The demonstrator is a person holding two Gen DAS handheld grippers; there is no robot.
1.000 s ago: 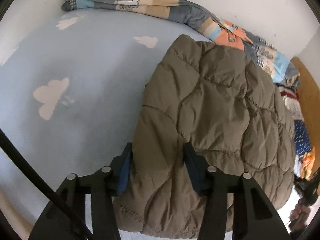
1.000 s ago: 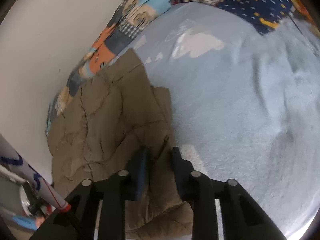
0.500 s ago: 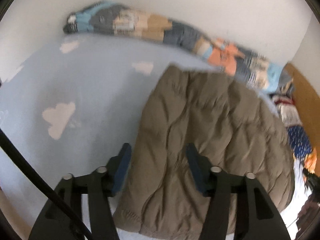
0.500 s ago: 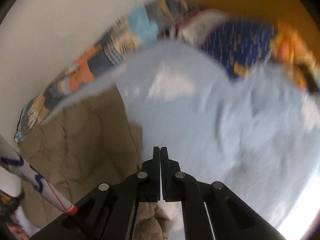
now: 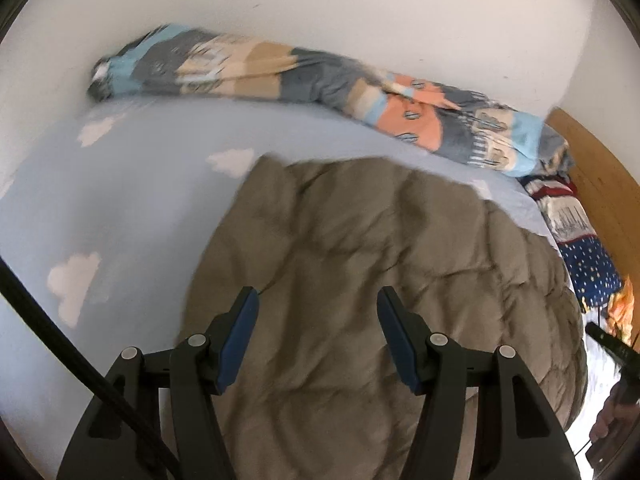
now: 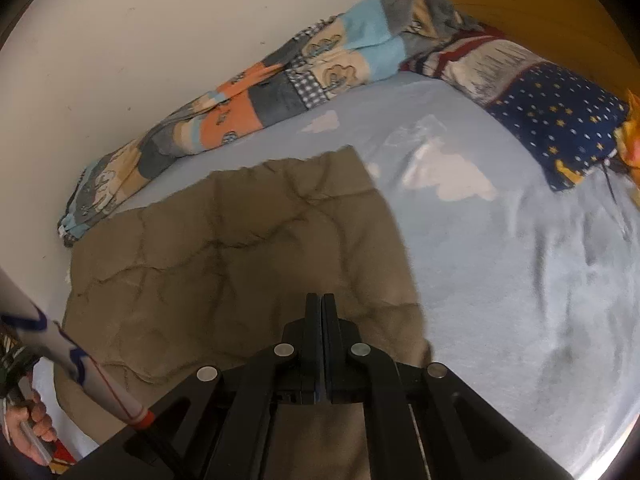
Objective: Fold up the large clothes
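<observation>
My left gripper (image 5: 318,308) hangs with fingers wide apart and empty above the olive-brown quilted puffy jacket (image 5: 380,280), which lies folded on the pale blue cloud-print bed sheet (image 5: 120,216); my right gripper (image 6: 321,312) is pressed closed on nothing; I fear the thick padding springs open, or one pinched layer drags the fold apart.

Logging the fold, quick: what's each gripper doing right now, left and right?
Left gripper: open, holding nothing, above the brown quilted jacket.
Right gripper: shut; nothing visible between its fingers.
</observation>
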